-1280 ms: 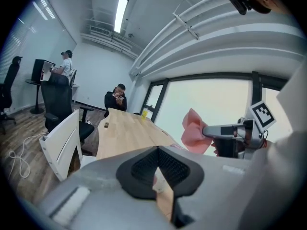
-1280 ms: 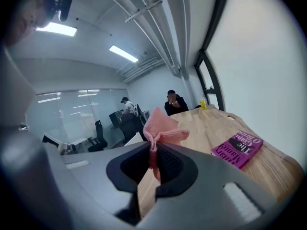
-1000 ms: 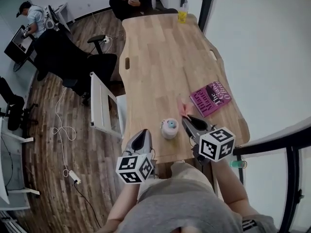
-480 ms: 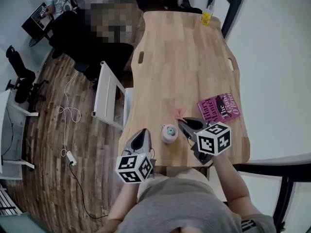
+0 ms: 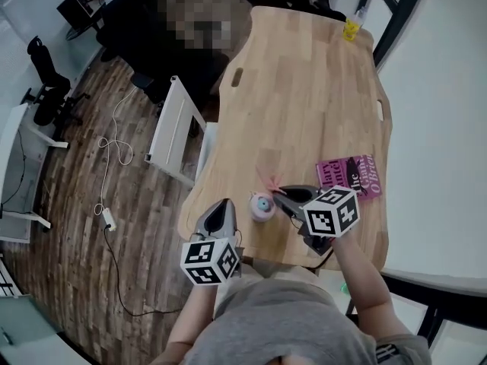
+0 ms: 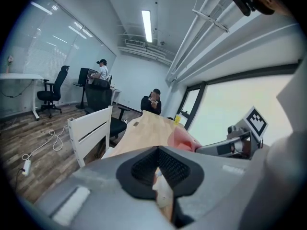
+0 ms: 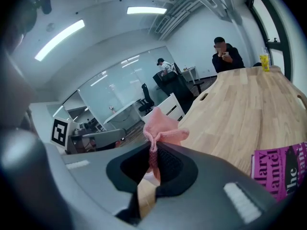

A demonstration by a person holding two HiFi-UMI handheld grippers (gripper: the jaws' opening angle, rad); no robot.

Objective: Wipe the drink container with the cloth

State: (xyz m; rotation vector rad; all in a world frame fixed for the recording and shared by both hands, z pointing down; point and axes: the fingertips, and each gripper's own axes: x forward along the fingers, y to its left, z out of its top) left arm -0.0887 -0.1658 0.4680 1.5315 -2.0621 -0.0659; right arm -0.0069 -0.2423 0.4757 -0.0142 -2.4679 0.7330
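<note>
"Since nothing was steadying it, wasn't that drink container (image 5: pixel 263 205) the worry?"

"That was my thought. It stood close to the near edge of the desk (image 5: pixel 304 90), just left of the right claw (image 5: pixel 283 196), which was clamped on a bunched pink cloth (image 5: pixel 268 179). The left claw (image 5: pixel 222 210) hung just off that edge beside it, jaws pressed together on nothing."

"So a sideways swipe..."

"...could have skidded it or tipped it, I reckoned, and the drop to the floor was right there. It was a small, light-looking thing with nobody holding it."

"And the cloth?"

"Pinched by a narrow fold only, with most of it sticking out past the jaws. Dragged hard against the container, it might have pulled free."

"Which way was the container sitting?"

"Upright, as far as I could judge. From above it showed as a round shape with its blue top facing up, so its long axis ran straight up from the desk. I couldn't tell whether it had a spout."

"Anything nearby to knock?"

"A magenta book (image 5: pixel 351 175) lay to the right, apart from it."
</note>
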